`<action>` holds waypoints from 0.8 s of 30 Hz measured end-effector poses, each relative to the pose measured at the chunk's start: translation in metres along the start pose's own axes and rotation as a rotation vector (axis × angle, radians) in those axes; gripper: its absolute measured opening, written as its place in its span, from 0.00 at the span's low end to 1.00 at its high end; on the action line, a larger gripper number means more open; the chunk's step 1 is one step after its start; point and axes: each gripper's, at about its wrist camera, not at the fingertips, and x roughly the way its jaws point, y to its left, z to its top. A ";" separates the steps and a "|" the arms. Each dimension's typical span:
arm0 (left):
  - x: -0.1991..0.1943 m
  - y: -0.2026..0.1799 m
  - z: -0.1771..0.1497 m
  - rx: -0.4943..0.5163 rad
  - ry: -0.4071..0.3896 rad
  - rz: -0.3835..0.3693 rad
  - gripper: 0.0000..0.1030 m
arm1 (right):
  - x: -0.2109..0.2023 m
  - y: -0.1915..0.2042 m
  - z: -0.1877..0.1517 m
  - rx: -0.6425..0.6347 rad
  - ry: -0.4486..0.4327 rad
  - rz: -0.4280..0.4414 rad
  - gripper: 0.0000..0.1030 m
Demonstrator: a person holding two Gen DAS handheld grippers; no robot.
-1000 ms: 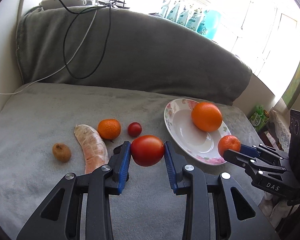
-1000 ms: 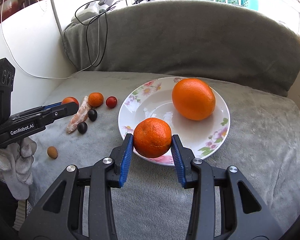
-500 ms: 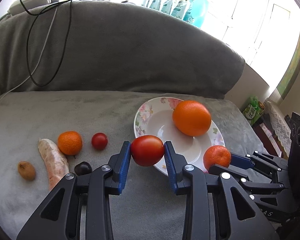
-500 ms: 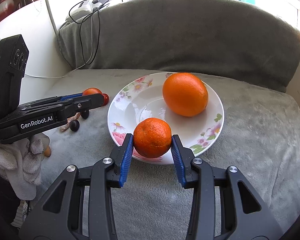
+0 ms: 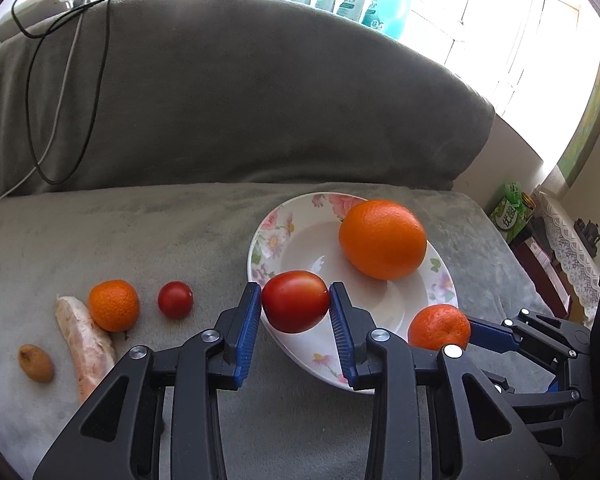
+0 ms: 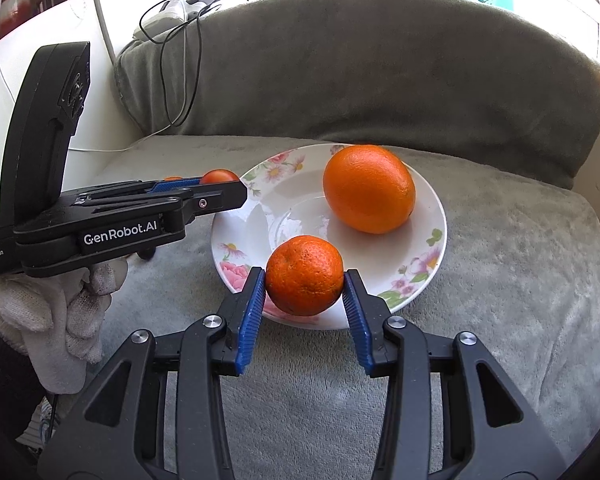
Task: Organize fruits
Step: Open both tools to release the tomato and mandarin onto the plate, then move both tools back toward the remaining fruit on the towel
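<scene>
My left gripper (image 5: pixel 295 304) is shut on a red tomato (image 5: pixel 296 301) and holds it over the near left rim of the floral plate (image 5: pixel 300 236). My right gripper (image 6: pixel 305 278) is shut on a small mandarin (image 6: pixel 305 275) above the plate's near rim (image 6: pixel 436 240). A large orange (image 6: pixel 369 188) lies in the plate; it also shows in the left wrist view (image 5: pixel 382 239). On the grey cushion to the left lie another mandarin (image 5: pixel 113 305), a cherry tomato (image 5: pixel 175 299), a pale peeled fruit (image 5: pixel 85 350) and a small brown fruit (image 5: pixel 36 363).
The grey sofa backrest (image 5: pixel 236 92) rises behind the plate. Black and white cables (image 5: pixel 52 92) hang over its left side. The cushion's right edge drops off near green packets (image 5: pixel 510 212). A gloved hand (image 6: pixel 56 320) holds the left gripper.
The left gripper has carried the tomato right, to the plate's left rim. The right gripper has held the mandarin at the plate's near rim, edging slightly closer.
</scene>
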 end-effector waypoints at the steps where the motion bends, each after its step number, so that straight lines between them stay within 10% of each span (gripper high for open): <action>1: -0.001 0.000 0.000 0.003 -0.006 0.002 0.50 | 0.000 0.000 0.000 0.002 0.000 -0.001 0.41; 4: -0.006 -0.001 0.001 0.009 -0.020 0.004 0.51 | -0.002 -0.001 0.000 0.006 -0.008 -0.006 0.60; 9: -0.012 0.000 0.003 0.012 -0.035 0.016 0.52 | -0.010 0.002 0.002 -0.014 -0.035 -0.017 0.65; 18: -0.025 0.006 0.002 -0.010 -0.067 0.022 0.76 | -0.017 0.004 0.001 -0.019 -0.057 -0.029 0.94; 24: -0.038 0.010 0.000 -0.020 -0.094 0.034 0.76 | -0.021 0.012 0.002 -0.054 -0.065 -0.030 0.94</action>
